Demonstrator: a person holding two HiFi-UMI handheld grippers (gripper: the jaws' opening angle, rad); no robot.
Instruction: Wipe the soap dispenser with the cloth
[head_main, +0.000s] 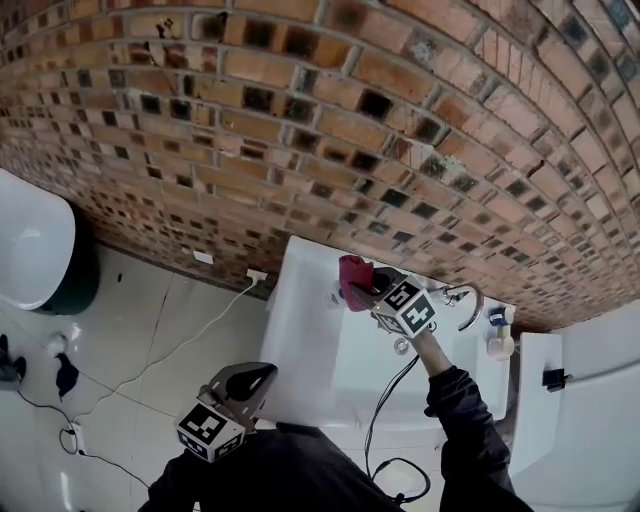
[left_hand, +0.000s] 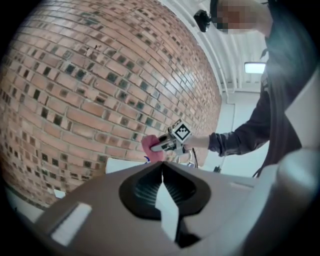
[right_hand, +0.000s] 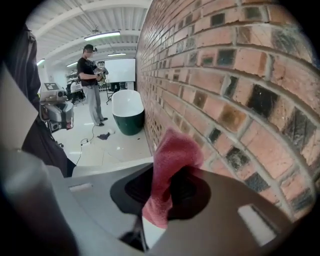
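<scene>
Brick wall (head_main: 300, 120) filling the upper frame; white sink (head_main: 310, 370) at lower centre. Left gripper (head_main: 248, 378) low, left of centre, clenched on nothing. Right gripper (head_main: 362, 288) at centre, grasping red cloth (head_main: 352, 275) at the sink's back edge, just beside a small white-and-blue object (head_main: 333, 297).
</scene>
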